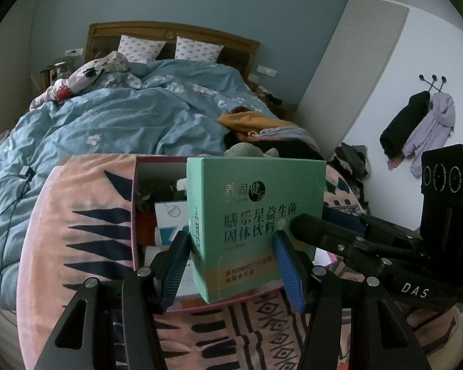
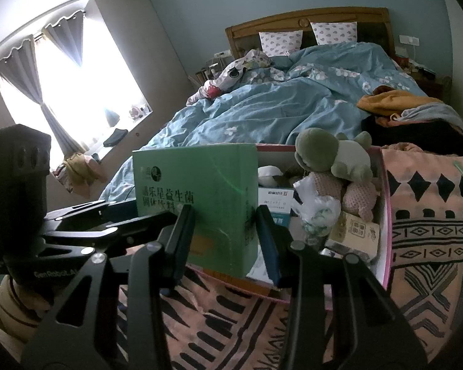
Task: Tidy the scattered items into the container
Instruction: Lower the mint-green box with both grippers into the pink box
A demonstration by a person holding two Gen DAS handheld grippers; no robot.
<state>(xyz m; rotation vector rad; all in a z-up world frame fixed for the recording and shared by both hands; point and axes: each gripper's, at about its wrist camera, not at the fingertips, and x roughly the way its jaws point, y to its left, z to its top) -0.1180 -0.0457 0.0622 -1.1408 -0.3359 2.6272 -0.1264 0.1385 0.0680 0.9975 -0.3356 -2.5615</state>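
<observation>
Green box (image 1: 256,222) with printed Chinese lettering stands upright at the near edge of the pink-walled container (image 1: 135,215), and both tools have hold of it. From the left wrist view, going left to right: a blue floral duvet (image 1: 114,117) covers the bed, a peach blanket (image 1: 86,215) with black patterning lies under the container, and the left gripper (image 1: 230,265) clamps its blue-padded fingers on the box's two side faces. The right gripper (image 1: 324,234) comes in from the right, one dark finger touching the box's front face.

From the right wrist view, again left to right: a bright window (image 2: 77,92) with grey curtains, then the left gripper (image 2: 114,212) reaching to the box's (image 2: 197,203) front, then the right gripper (image 2: 225,231) gripping the box across its narrow edge, a finger on either face. Beyond it, inside the container (image 2: 385,215), lie a white carton (image 2: 274,200), a crumpled plastic bag (image 2: 318,209), a green plush toy (image 2: 333,157) and a small tan box (image 2: 358,228).
</observation>
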